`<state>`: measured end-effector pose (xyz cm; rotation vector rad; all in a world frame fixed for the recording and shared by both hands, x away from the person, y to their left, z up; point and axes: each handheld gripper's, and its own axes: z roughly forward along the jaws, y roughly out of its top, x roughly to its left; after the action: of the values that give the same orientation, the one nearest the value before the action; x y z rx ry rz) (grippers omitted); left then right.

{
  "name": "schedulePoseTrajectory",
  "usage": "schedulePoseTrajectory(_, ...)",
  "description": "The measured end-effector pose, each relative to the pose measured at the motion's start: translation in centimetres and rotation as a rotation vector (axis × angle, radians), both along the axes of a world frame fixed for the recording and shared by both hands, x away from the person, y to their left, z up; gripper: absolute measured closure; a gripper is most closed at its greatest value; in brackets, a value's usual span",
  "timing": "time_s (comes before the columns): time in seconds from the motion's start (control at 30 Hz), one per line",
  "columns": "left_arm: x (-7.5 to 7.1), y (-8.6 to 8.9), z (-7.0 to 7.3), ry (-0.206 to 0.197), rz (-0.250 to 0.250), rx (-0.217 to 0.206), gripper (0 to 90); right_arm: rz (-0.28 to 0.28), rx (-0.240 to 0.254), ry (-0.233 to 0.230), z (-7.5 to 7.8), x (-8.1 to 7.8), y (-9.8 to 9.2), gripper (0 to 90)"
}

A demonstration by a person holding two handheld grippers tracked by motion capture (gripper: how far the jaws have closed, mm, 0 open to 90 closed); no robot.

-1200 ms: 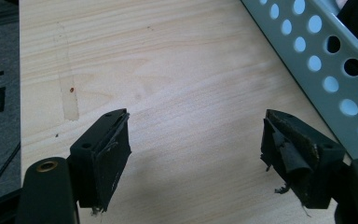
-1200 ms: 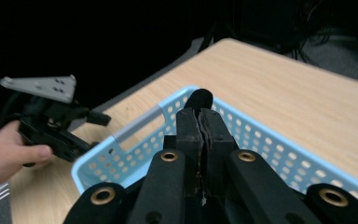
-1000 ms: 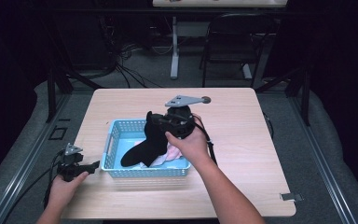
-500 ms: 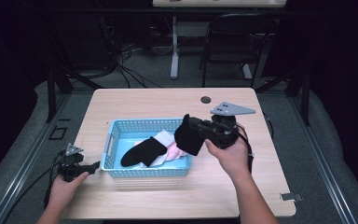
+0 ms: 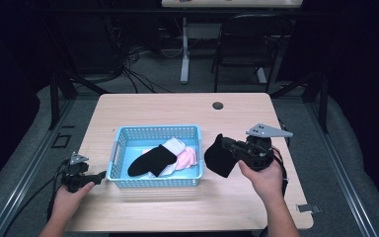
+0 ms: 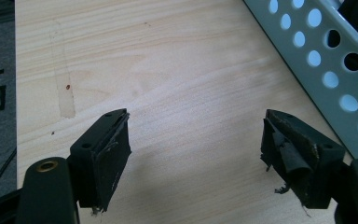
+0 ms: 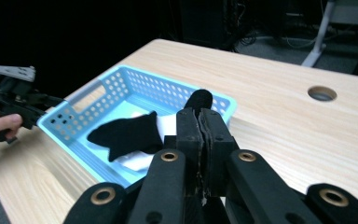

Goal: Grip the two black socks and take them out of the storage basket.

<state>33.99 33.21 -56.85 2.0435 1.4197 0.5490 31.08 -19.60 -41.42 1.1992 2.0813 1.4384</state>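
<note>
A black sock (image 5: 219, 157) hangs from my right gripper (image 5: 231, 146), which is shut on it just right of the blue basket (image 5: 117, 147). In the right gripper view the jaws are pressed together with the black sock's tip (image 7: 200, 99) poking out above them. Inside the blue basket (image 7: 121, 79) lie another black sock (image 5: 151, 160), a white sock (image 5: 174, 145) and a pink sock (image 5: 188, 157). My left gripper (image 5: 100, 175) rests open on the table at the basket's left end; its view shows bare wood between the jaws and the basket wall (image 6: 326, 56) at right.
The wooden table (image 5: 158, 108) has a round cable hole (image 5: 218, 105) at the back. A chair (image 5: 246, 49) and a desk leg (image 5: 184, 54) stand behind the table. Cables trail on the floor at left.
My right gripper has carried the black sock out of the basket, rightward and slightly down, to the table's right part. The left gripper has stayed in place.
</note>
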Motion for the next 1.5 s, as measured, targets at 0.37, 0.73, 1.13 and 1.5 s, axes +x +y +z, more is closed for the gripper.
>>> schedulePoseTrajectory(0.37, 0.0, 0.0, 0.0, -0.005, 0.002, -0.003, 23.7, -0.174, -0.02, 0.136, -7.6, 4.0, -3.9, 86.9)
schedulePoseTrajectory(0.73, 0.0, 0.0, 0.0, -0.003, 0.0, -0.003, 23.7, -0.355, 0.034, 0.193, -11.2, 5.7, -8.3, 82.2)
schedulePoseTrajectory(1.13, 0.0, 0.0, 0.0, -0.003, 0.0, -0.003, 23.7, -0.363, 0.002, 0.141, -12.0, 5.6, -8.0, 60.0)
schedulePoseTrajectory(1.5, -0.1, 0.0, 0.1, -0.002, -0.002, 0.0, 23.7, -0.193, -0.047, 0.092, -9.2, 6.0, -3.0, 45.5)
